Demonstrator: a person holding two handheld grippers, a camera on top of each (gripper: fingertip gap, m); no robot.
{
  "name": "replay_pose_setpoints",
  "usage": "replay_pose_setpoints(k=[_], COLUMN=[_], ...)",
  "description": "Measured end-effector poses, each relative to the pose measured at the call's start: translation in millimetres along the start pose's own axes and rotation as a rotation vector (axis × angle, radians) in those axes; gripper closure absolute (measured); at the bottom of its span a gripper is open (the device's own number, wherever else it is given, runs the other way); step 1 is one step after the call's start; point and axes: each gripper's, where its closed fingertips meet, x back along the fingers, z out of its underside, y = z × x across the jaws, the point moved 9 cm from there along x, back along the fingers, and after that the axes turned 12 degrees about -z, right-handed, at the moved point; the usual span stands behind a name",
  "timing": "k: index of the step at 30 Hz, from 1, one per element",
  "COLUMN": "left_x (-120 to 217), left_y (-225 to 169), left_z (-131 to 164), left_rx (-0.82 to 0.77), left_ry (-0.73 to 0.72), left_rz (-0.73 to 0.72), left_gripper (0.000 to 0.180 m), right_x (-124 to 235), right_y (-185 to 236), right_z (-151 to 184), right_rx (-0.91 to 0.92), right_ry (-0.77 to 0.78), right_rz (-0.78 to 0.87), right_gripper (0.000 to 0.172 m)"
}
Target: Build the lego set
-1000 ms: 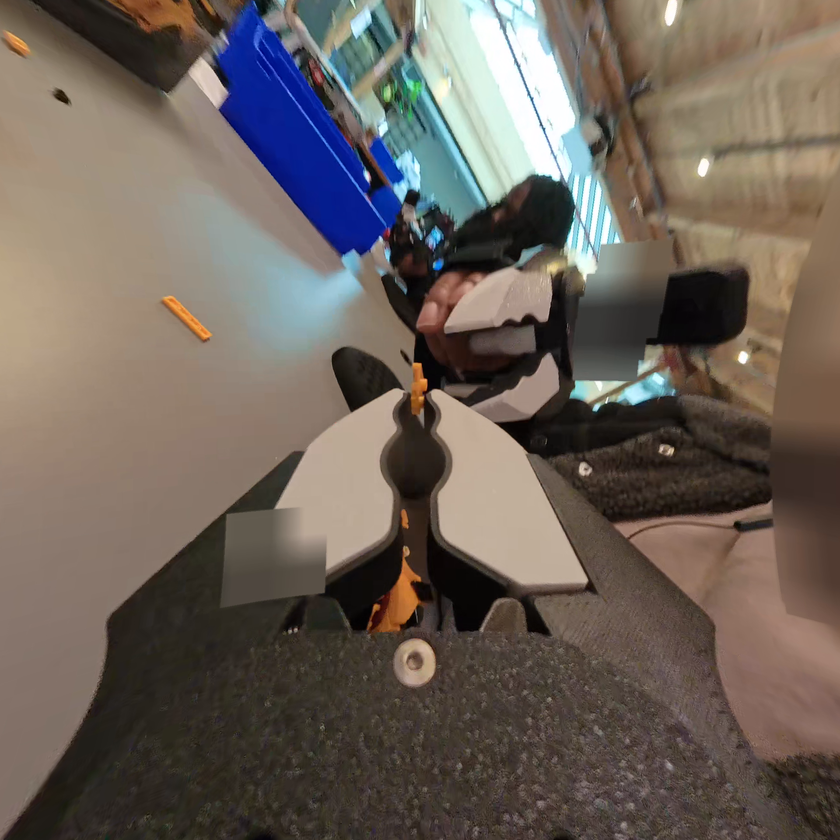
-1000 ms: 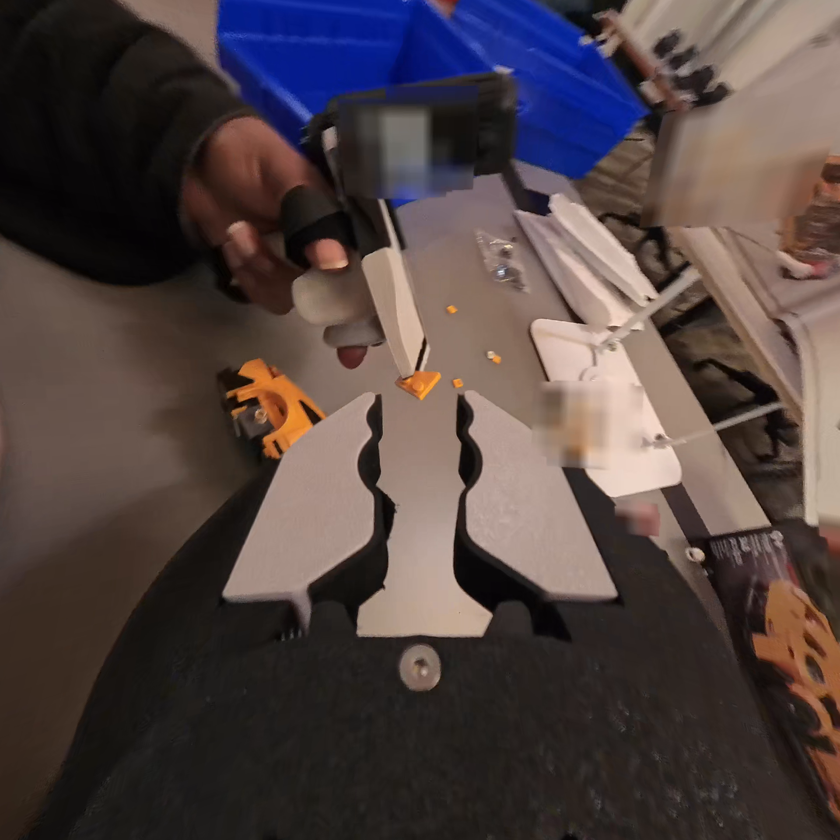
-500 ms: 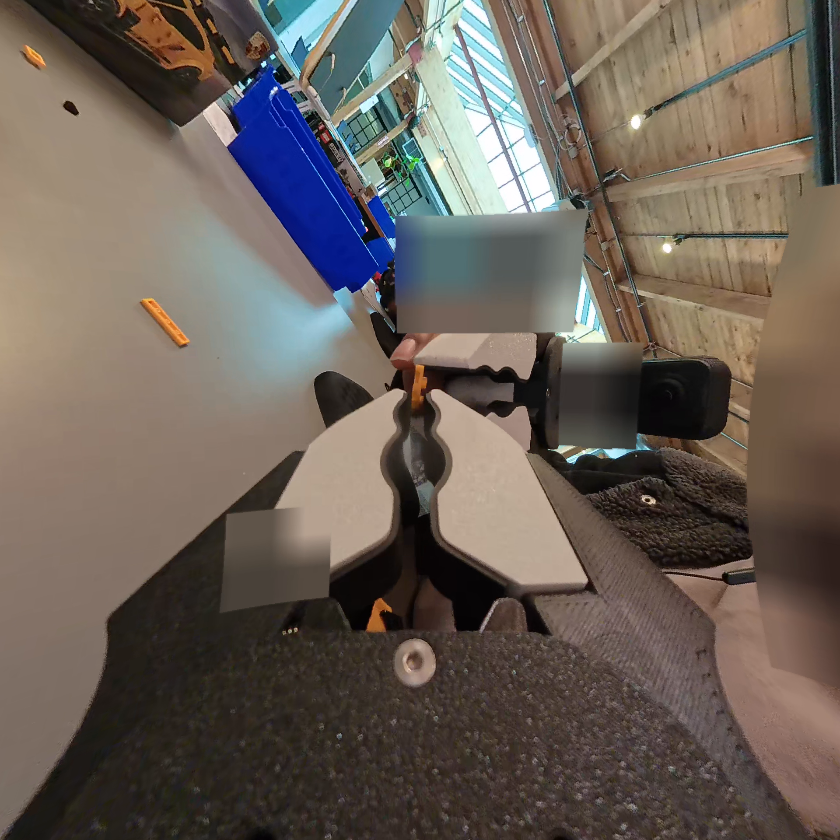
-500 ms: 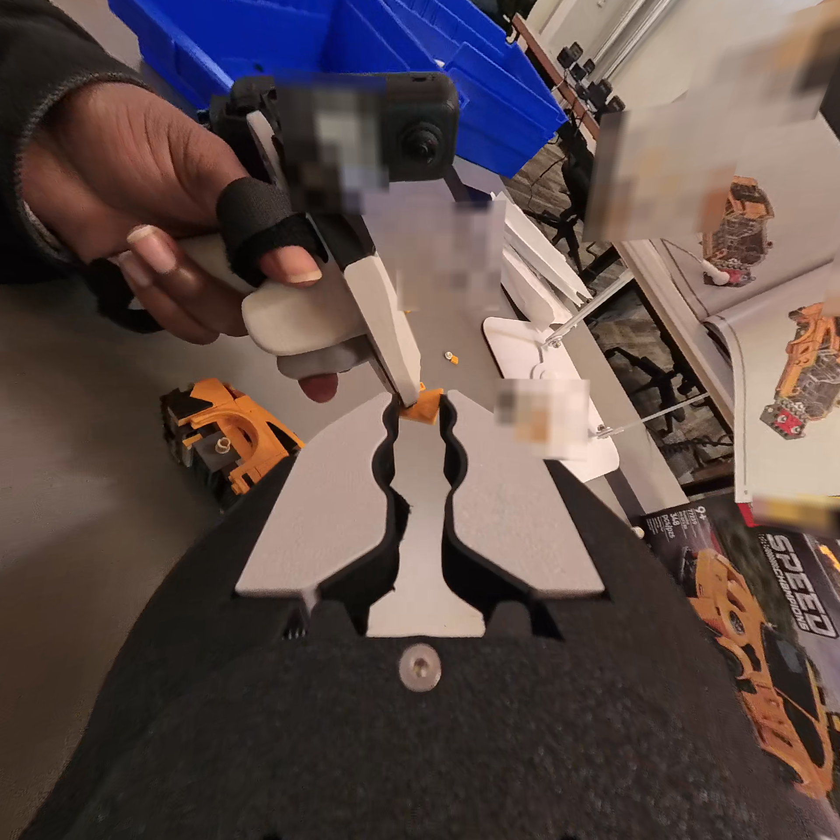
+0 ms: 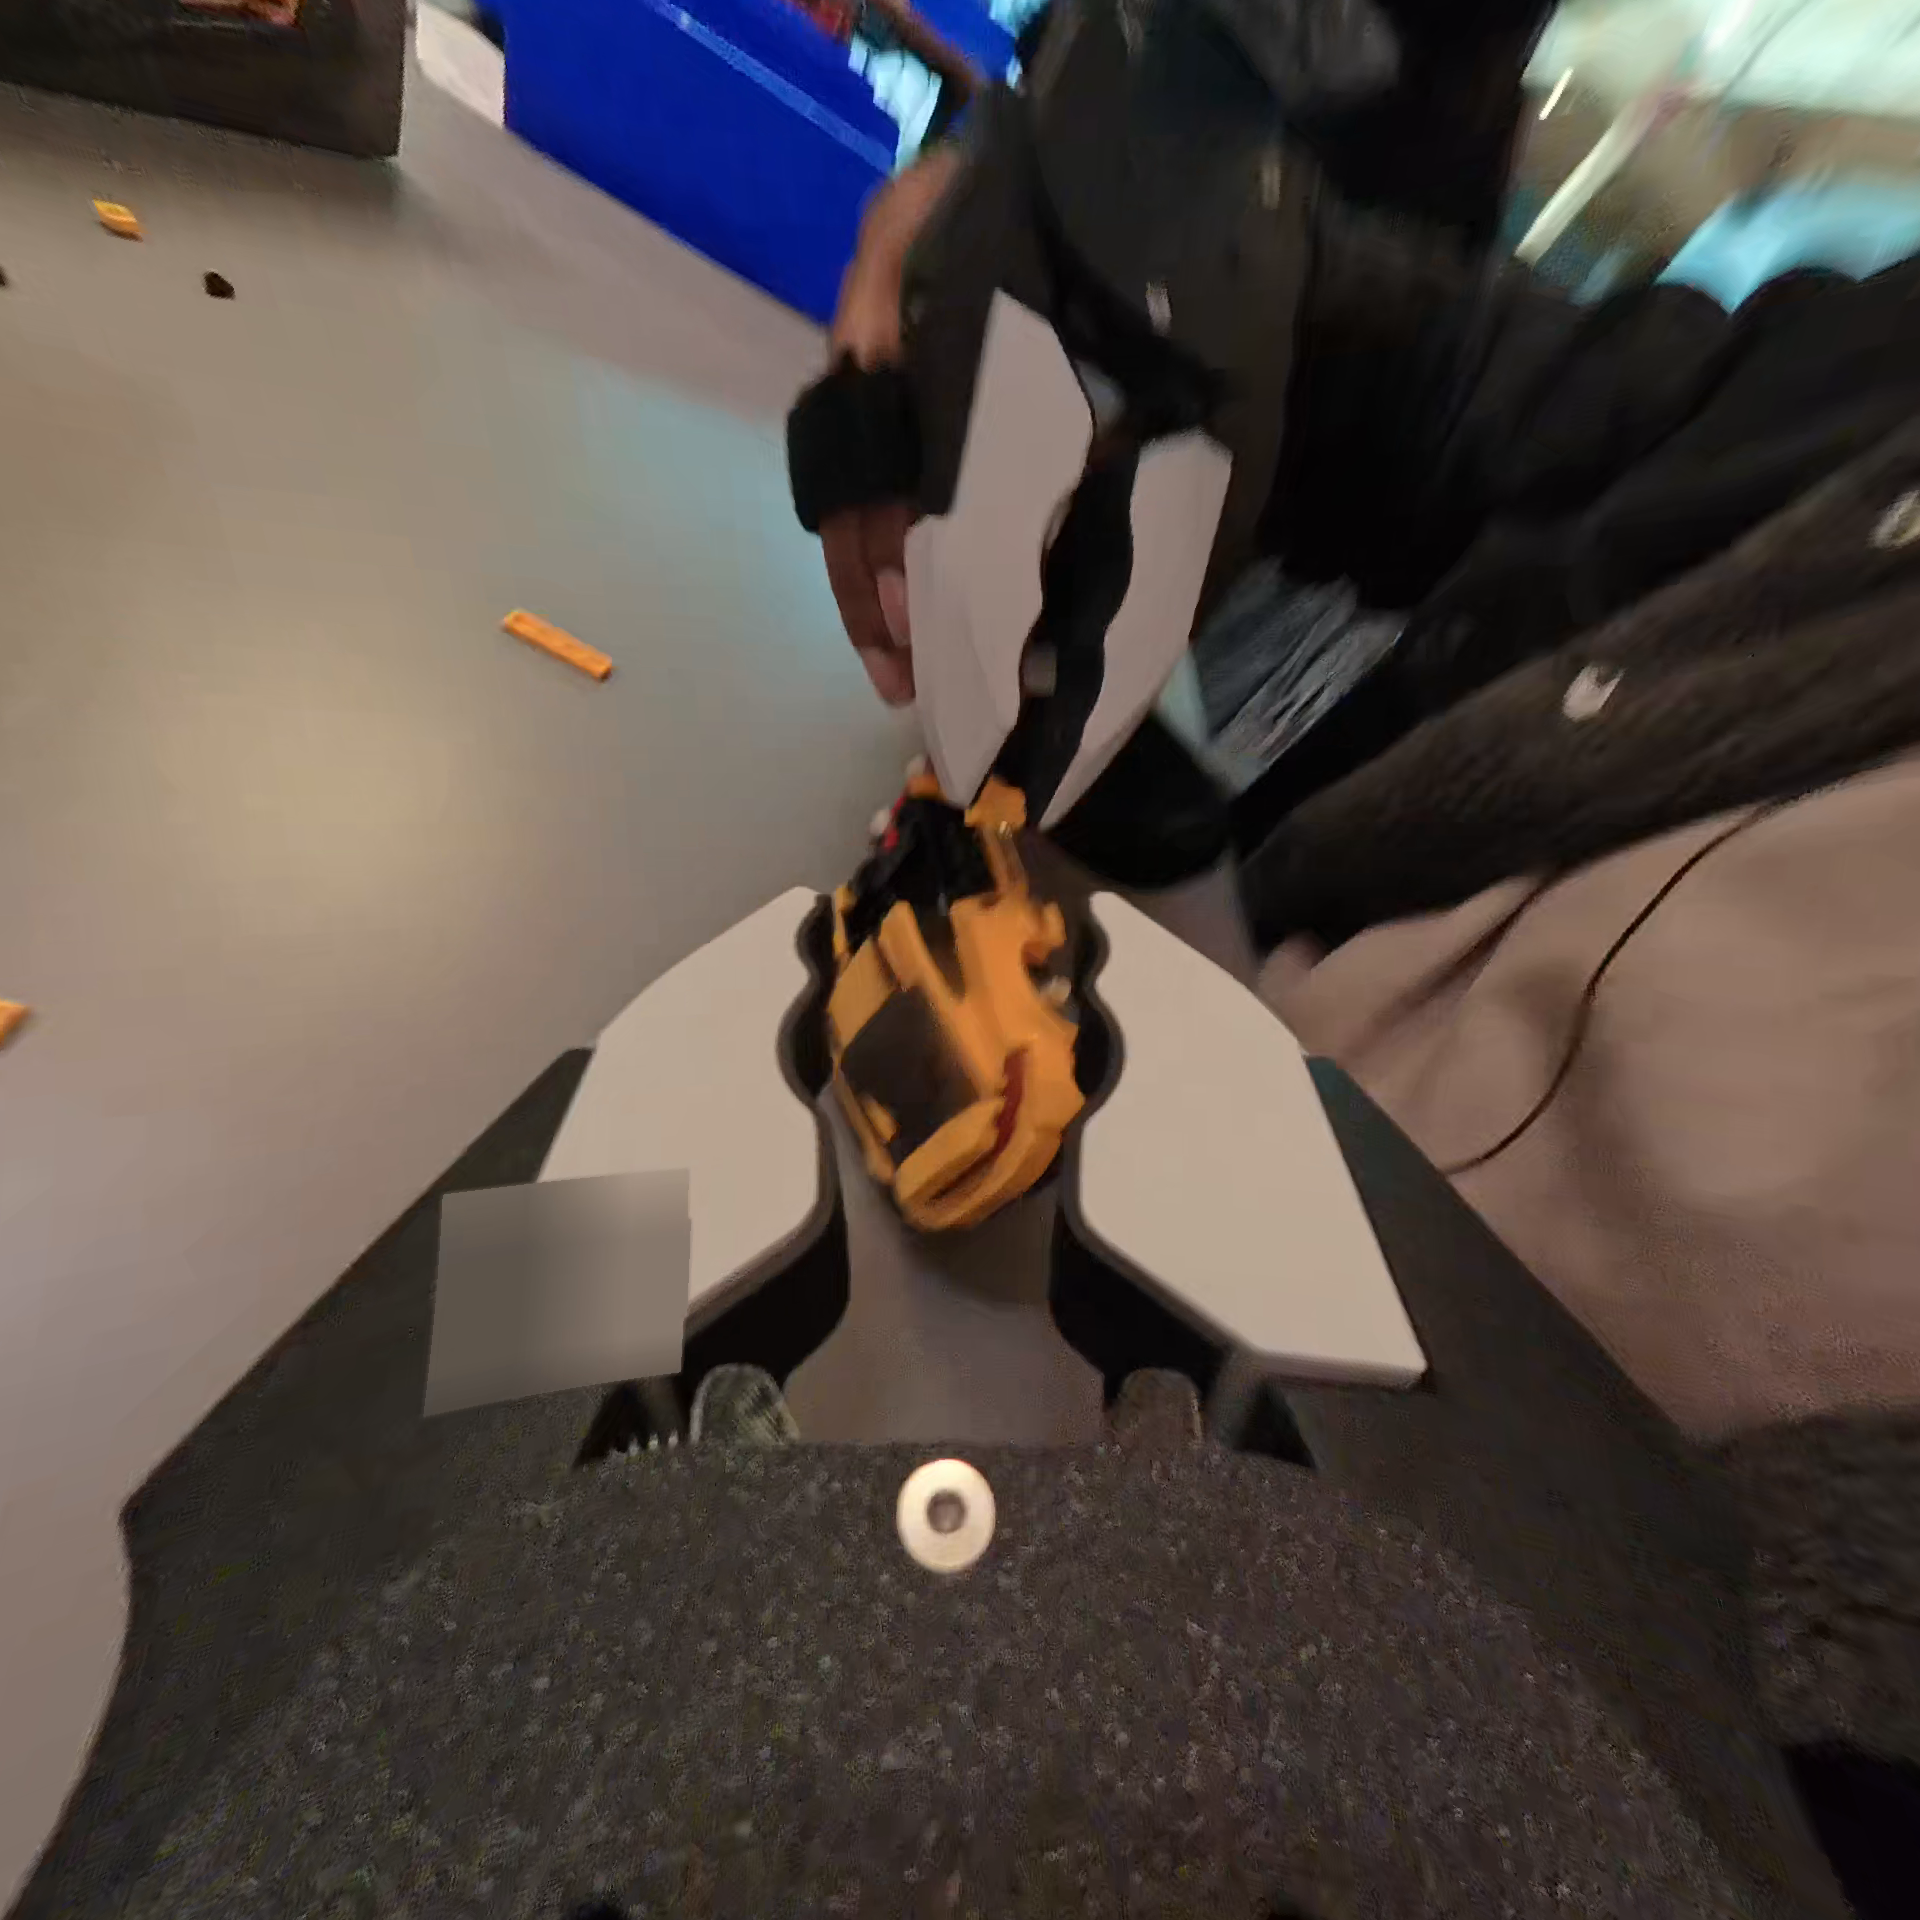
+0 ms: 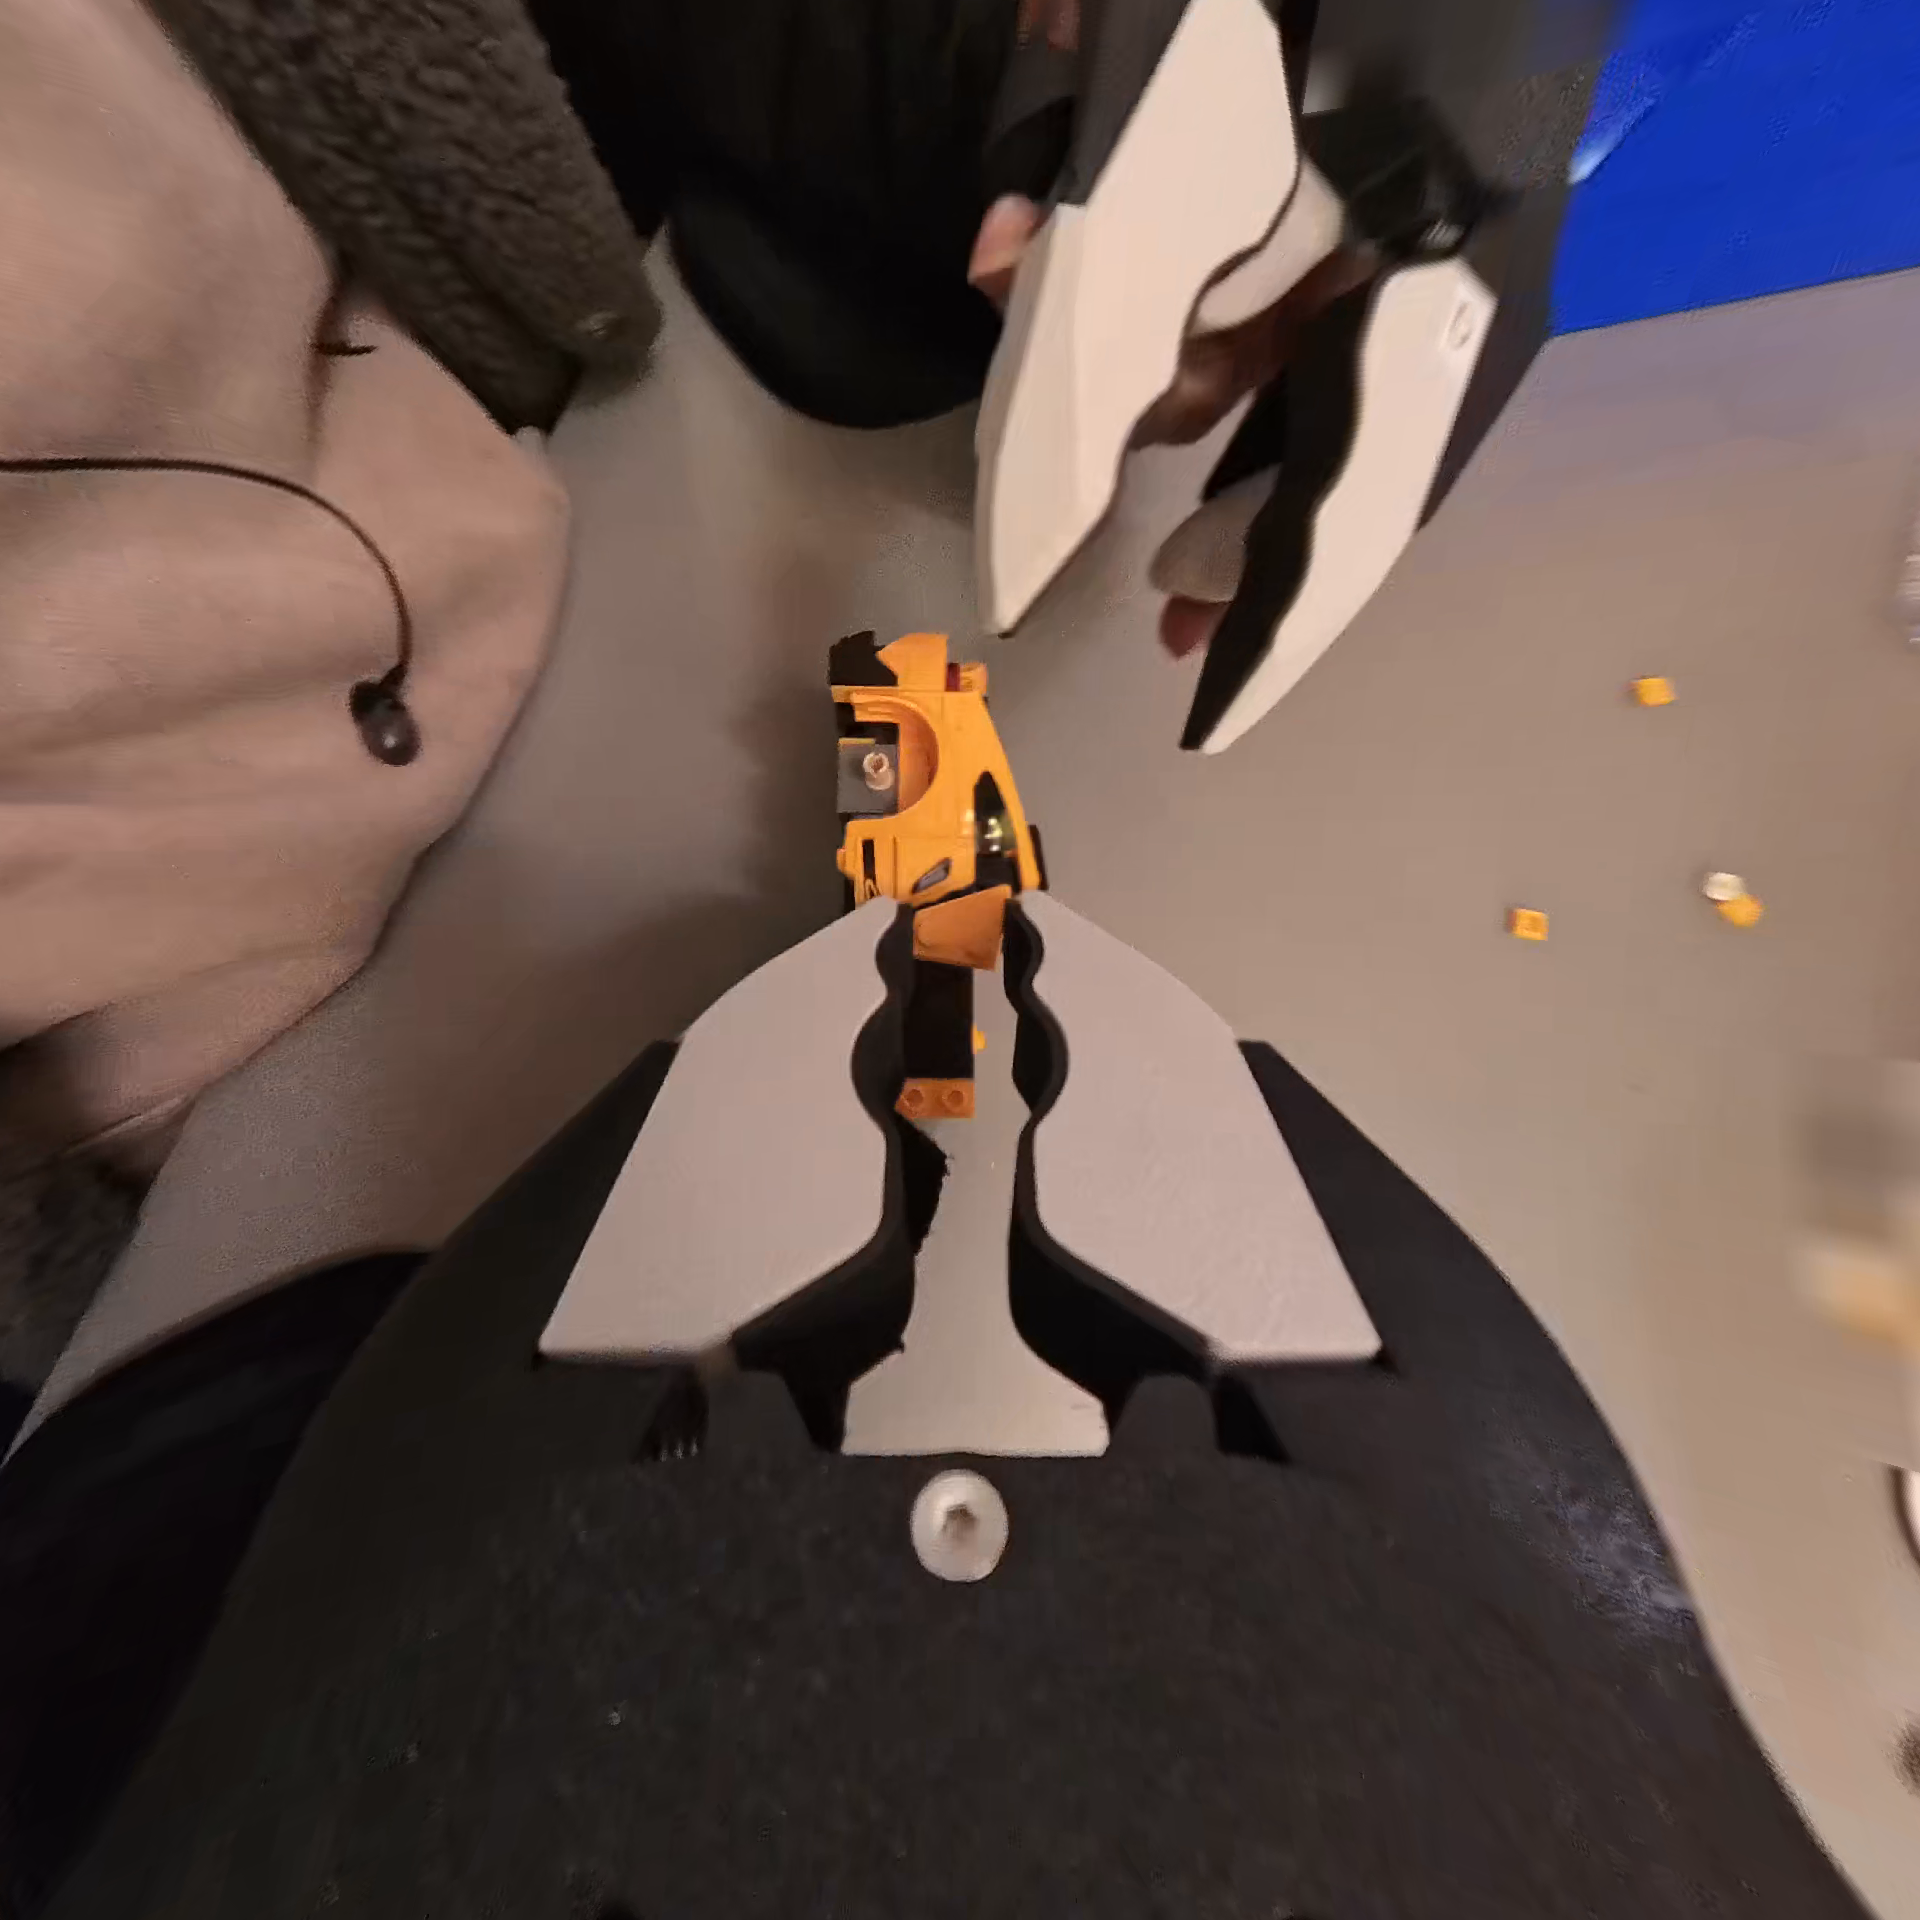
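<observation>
- While the orange-and-black brick car model already hangs together as one part-built body, it looks unfinished; a bare wheel arch with a peg in it shows on its side, and no wheel sits there.
- Small orange pieces lie loose on the grey worktop at 3 o'clock of the model in the right wrist view; an orange strip lies at 10 o'clock in the left wrist view, well apart from both claws; none of these is on the model.
- Right claw: clenched on the model's near end, its two pads pressing an orange wedge-shaped part from either side; the rest of the body sticks out past the fingertips toward 12 o'clock, over the worktop.
- Left claw: spread wide and released; its own view is blurred and shows the model in the gap between the fingers, yet the right wrist view shows those fingers at 1 o'clock of the model, just beside its far end and, as far as I can judge, not touching it.
- A blue bin stands at 11 o'clock in the left wrist view, far from the model.
</observation>
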Motion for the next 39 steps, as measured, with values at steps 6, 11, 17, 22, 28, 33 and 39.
replay_pose_setpoints(k=[6, 11, 17, 22, 28, 33, 39], left_x=[-2.4, -9.9, -13.5, -14.8, -13.9, -12.9, -13.0], left_y=[-12.1, -15.2, -13.8, -13.6, -13.5, -14.0, -16.3], left_z=[27.1, 38.6, 44.1, 45.7, 45.0, 43.9, 44.2], left_rx=[-0.208, -0.344, -0.370, -0.366, -0.364, -0.371, -0.393], left_ry=[0.155, 0.227, 0.247, 0.247, 0.227, 0.204, 0.200], left_rz=[0.006, -0.016, -0.034, -0.034, -0.038, -0.051, -0.059], left_gripper=[0.112, 0.110, 0.115, 0.118, 0.122, 0.123, 0.123], right_x=[-10.2, -13.9, -16.1, -16.3, -16.2, -5.5, -2.2], right_y=[-10.6, -15.3, -19.4, -19.8, -17.4, -16.2, -22.6], right_z=[1.7, 0.1, 0.6, 1.6, 4.2, 4.9, 6.3], right_rx=[0.005, 0.011, 0.007, -0.010, -0.057, -0.097, -0.169], right_ry=[0.064, 0.117, 0.109, 0.093, 0.047, -0.020, -0.032], right_rz=[-0.147, -0.214, -0.256, -0.270, -0.265, -0.236, -0.221], right_gripper=[0.155, 0.155, 0.153, 0.153, 0.147, 0.150, 0.158])
